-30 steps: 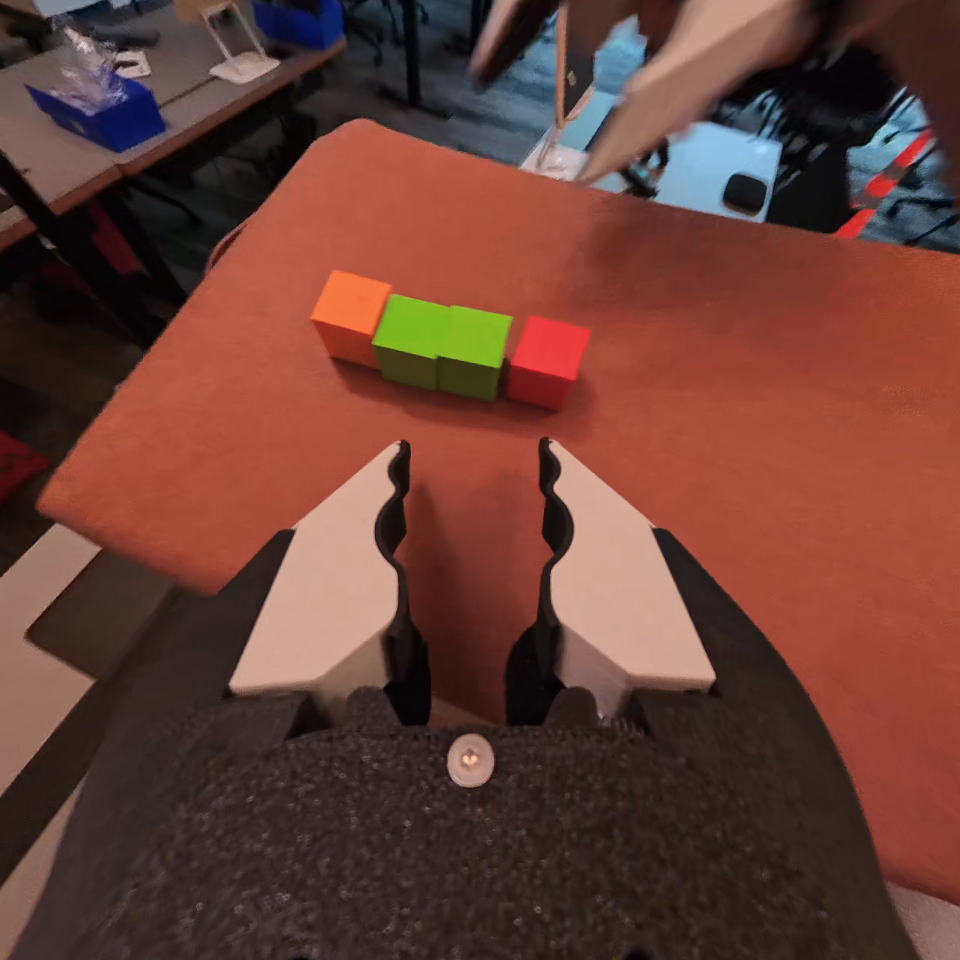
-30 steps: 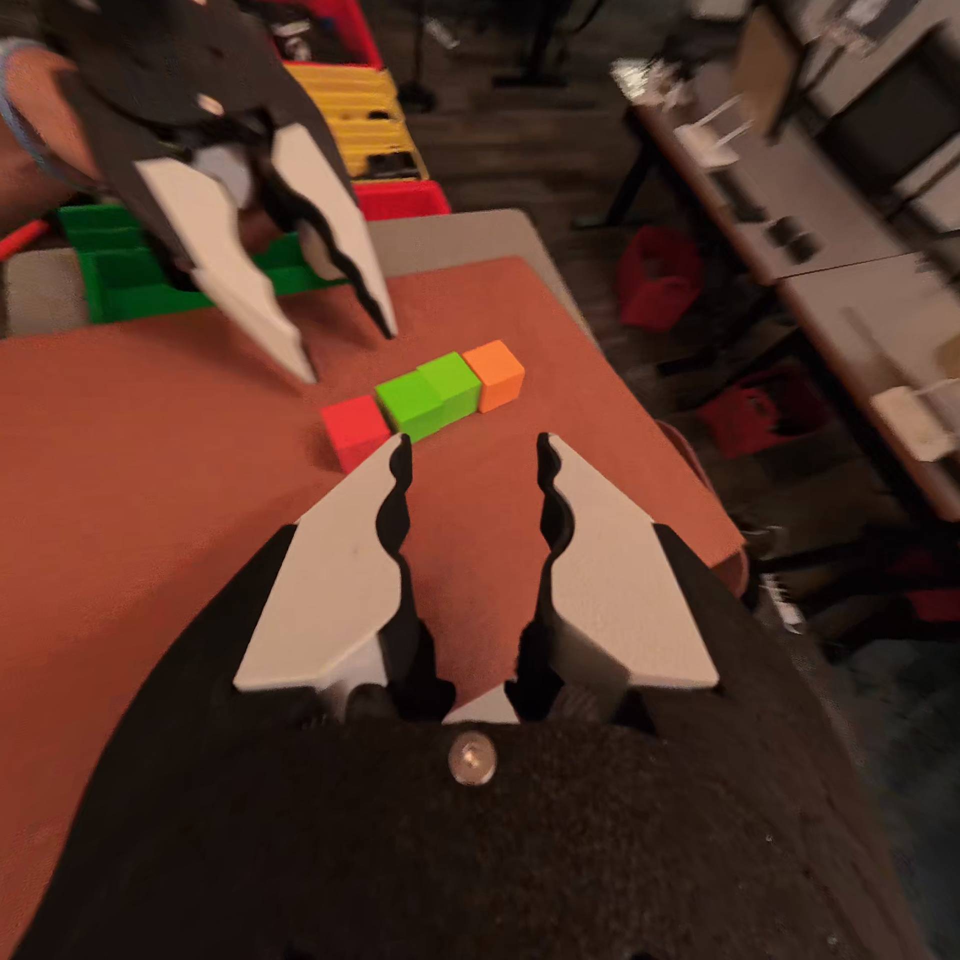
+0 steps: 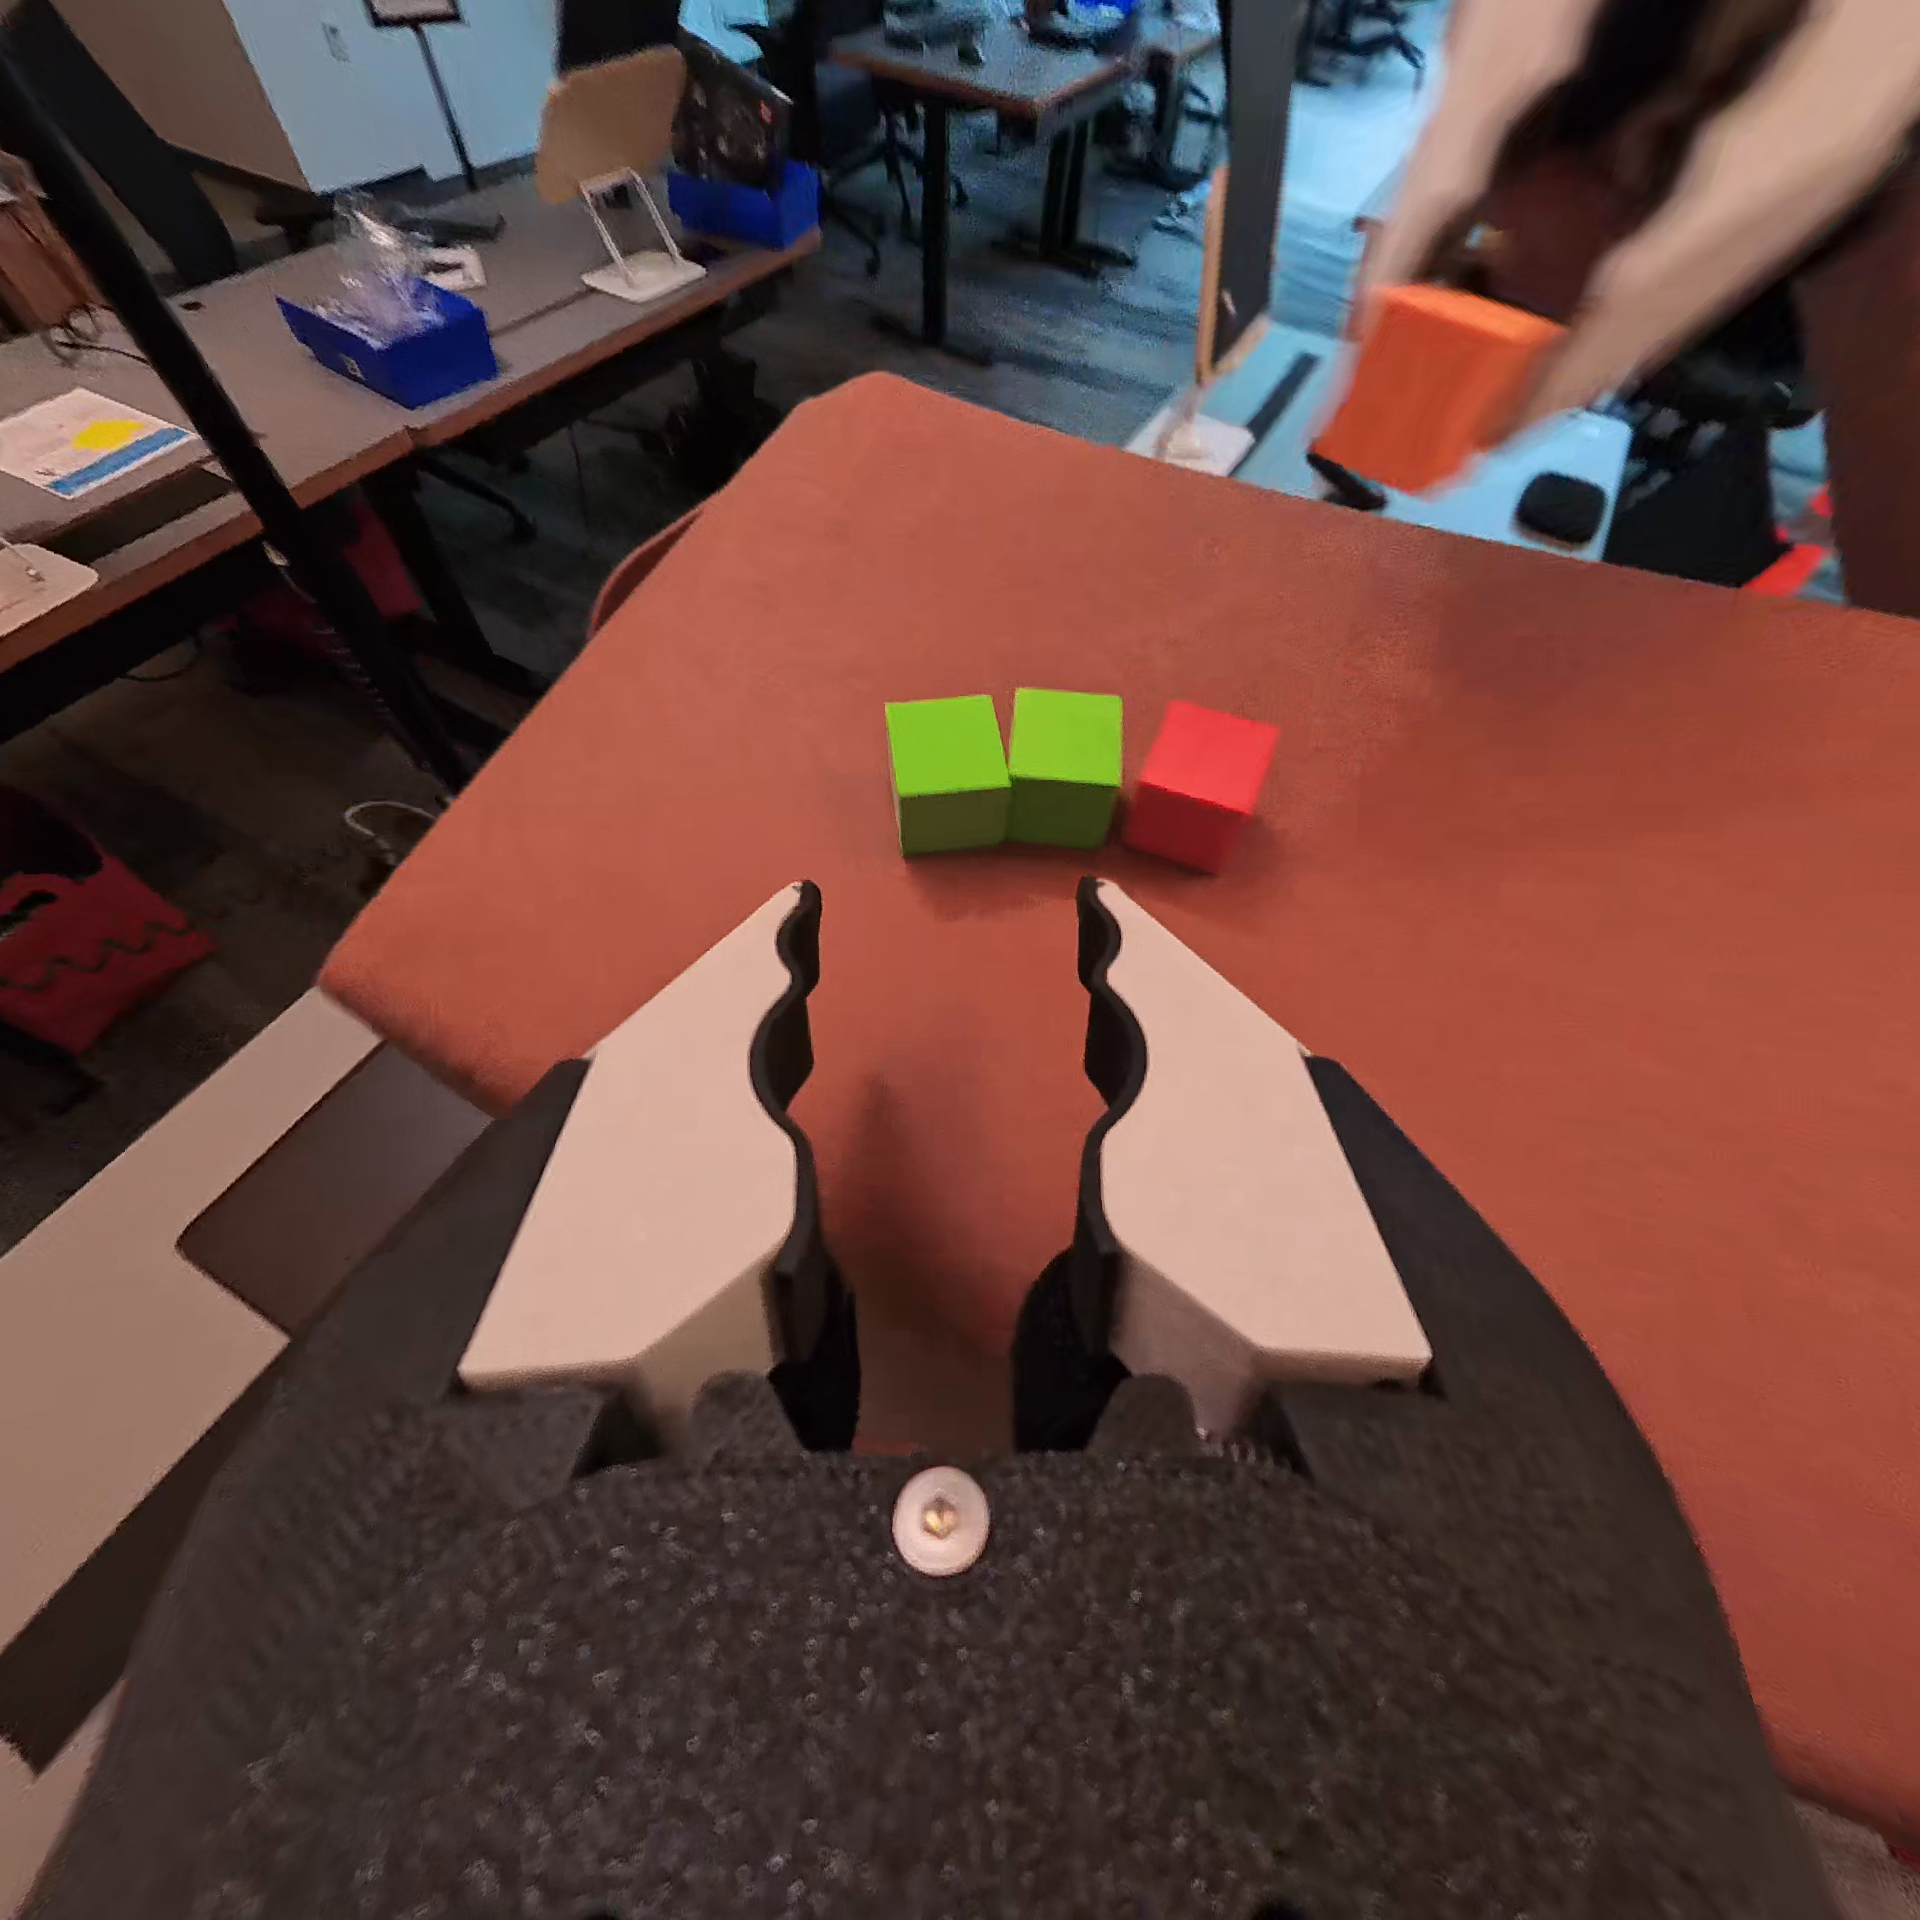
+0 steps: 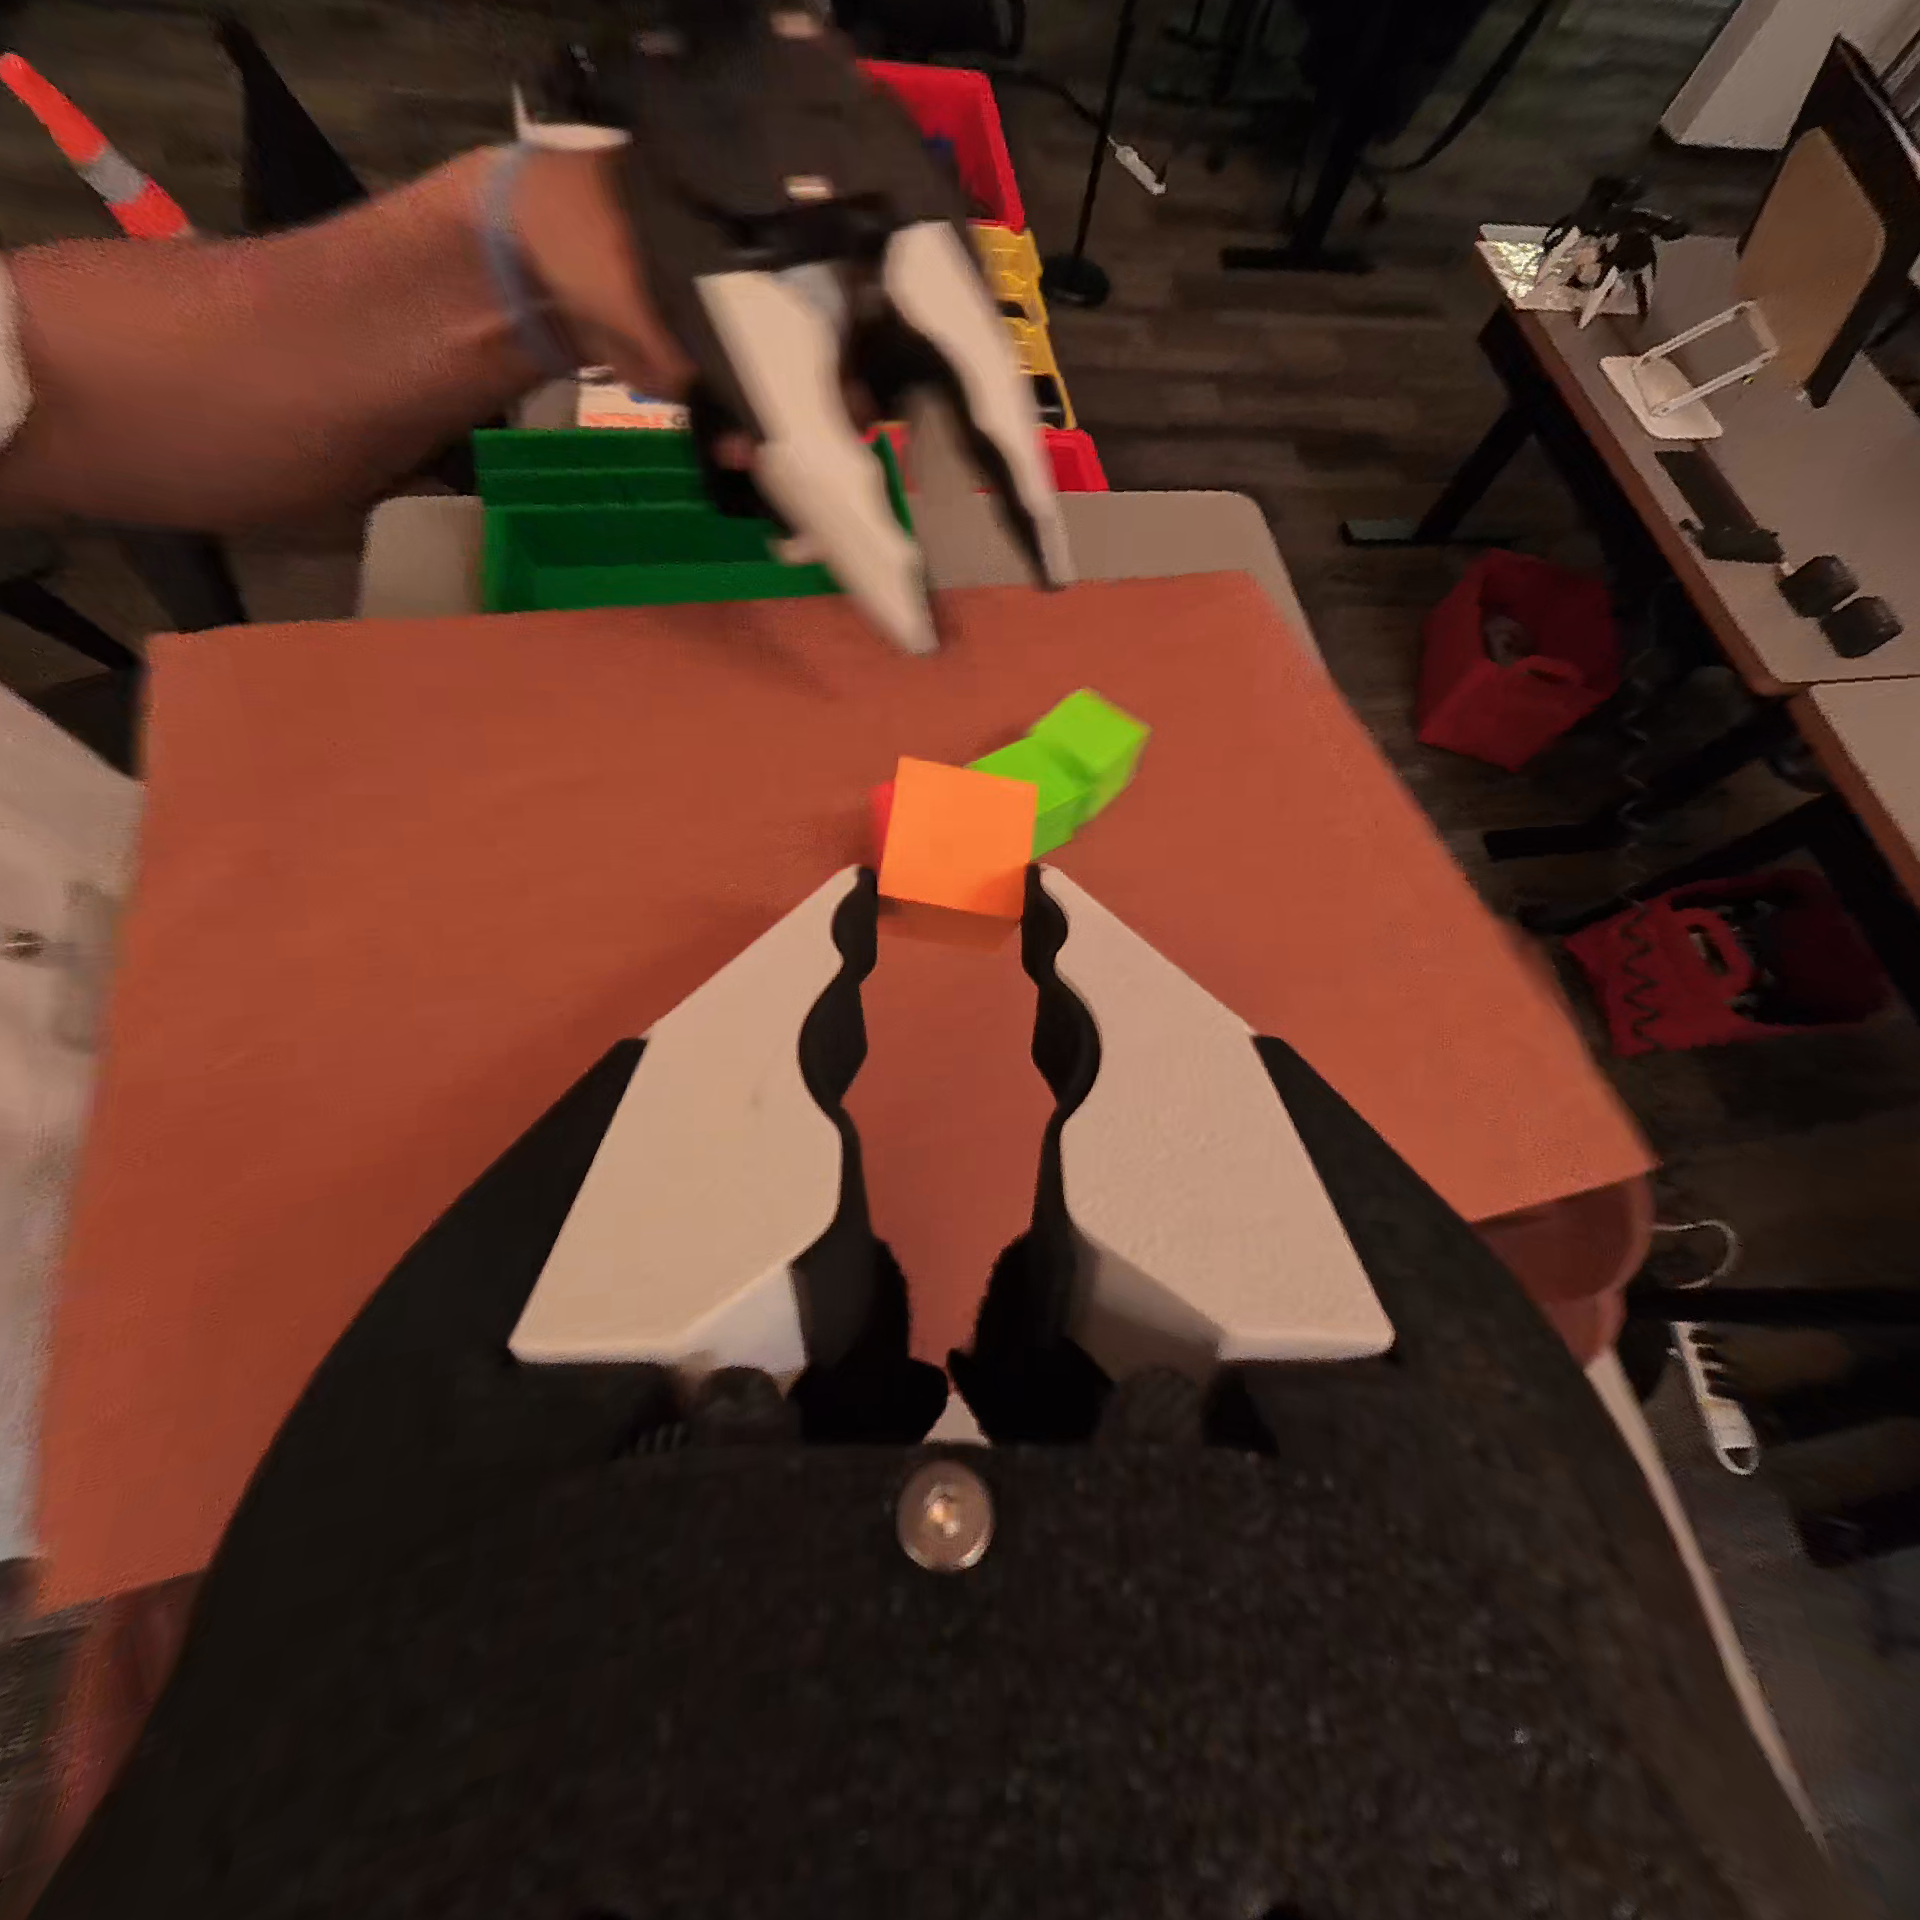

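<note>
The right hand-held gripper is closed narrow on an orange block, pinched between its fingertips and lifted clear of the rust-brown table. In the right wrist view, the two green blocks lie at 1 o'clock from the held block, their row running toward 1 o'clock; a red block is mostly hidden behind the orange one. The left hand-held gripper hangs empty with jaws spread wide; the green blocks, touching side by side, sit at 12 o'clock just beyond its tips, the red block just beside them at 1 o'clock. No brand or legible writing appears on the blocks.
</note>
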Tool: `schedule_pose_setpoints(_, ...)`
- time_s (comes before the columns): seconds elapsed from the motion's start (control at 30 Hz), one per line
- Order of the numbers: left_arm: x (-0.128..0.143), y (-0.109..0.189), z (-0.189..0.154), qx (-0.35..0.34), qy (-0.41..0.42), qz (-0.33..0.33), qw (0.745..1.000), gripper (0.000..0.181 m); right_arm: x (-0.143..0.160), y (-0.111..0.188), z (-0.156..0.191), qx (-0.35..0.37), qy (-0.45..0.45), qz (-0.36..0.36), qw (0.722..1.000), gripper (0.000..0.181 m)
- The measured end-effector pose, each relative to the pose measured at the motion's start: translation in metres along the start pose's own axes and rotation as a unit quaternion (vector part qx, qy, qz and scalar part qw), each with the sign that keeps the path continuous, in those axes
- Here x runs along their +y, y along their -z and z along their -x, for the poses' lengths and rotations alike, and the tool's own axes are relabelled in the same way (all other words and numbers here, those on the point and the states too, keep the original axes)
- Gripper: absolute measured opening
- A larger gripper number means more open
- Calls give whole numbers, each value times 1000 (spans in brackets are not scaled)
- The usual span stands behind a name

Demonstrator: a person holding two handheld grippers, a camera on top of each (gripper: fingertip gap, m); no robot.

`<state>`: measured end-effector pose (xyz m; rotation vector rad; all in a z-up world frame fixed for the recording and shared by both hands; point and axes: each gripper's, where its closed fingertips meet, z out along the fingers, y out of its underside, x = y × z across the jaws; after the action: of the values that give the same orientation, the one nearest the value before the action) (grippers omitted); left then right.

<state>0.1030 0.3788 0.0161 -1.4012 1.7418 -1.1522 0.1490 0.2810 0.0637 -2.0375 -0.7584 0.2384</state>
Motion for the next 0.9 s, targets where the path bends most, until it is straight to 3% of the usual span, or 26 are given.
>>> schedule_pose_setpoints(0.1,-3,-21,1,67,-1,32,997,51,17,16,51,24,-4,-6,1000,27)
schedule_pose_setpoints(0.2,-4,-32,-3,130,-23,50,990,51,16,33,85,61,4,-44,997,27)
schedule_pose_setpoints(0.33,1,-45,4,138,-104,70,982,50,19,49,109,80,-26,-72,994,27)
schedule_pose_setpoints(0.47,3,-51,-1,165,-153,76,971,32,24,56,124,79,-53,-100,990,27)
schedule_pose_setpoints(0.7,-9,-25,-2,156,-156,48,974,31,34,60,117,112,-60,-99,987,27)
schedule_pose_setpoints(0.9,-19,28,-23,194,-101,-16,976,31,19,28,56,117,17,-23,993,27)
